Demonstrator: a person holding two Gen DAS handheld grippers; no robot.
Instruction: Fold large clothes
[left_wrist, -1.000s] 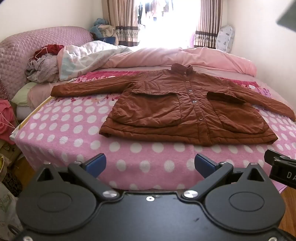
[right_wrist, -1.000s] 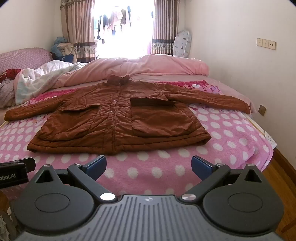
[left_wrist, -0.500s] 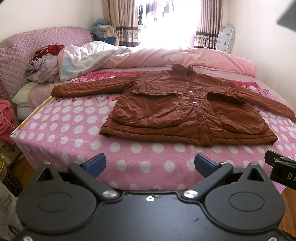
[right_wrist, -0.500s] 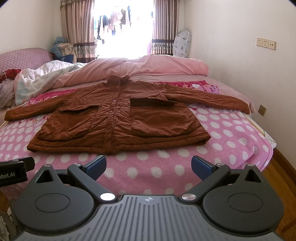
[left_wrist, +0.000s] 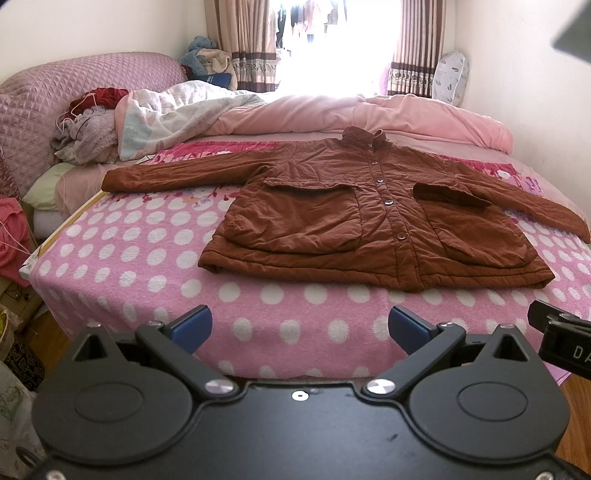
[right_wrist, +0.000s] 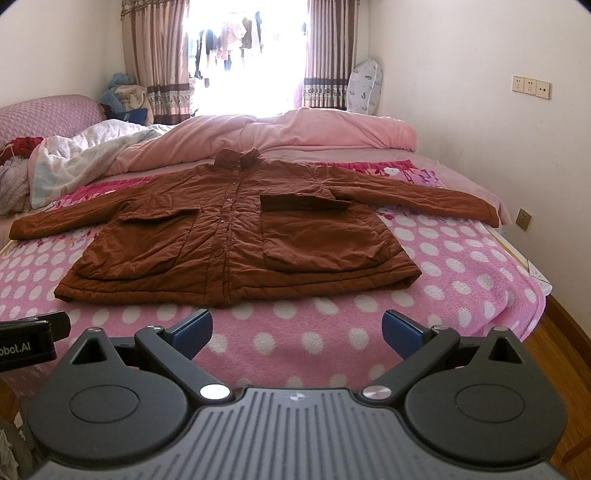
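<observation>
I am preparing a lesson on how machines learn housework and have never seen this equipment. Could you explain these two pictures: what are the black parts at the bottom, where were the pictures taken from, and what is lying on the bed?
There is no robot arm. A person holds a two-finger gripper in each hand, and a wide-angle camera on each looks forward along its fingers. One picture comes from the left gripper, the other from the right gripper. The black shapes with blue tips are the grippers; both are open and hold nothing. Each camera also catches an edge of the other gripper. Ahead is a bed with a pink polka-dot blanket. A brown jacket lies flat on it, buttoned, sleeves spread, not yet folded. Behind it lies a pink duvet.
</observation>
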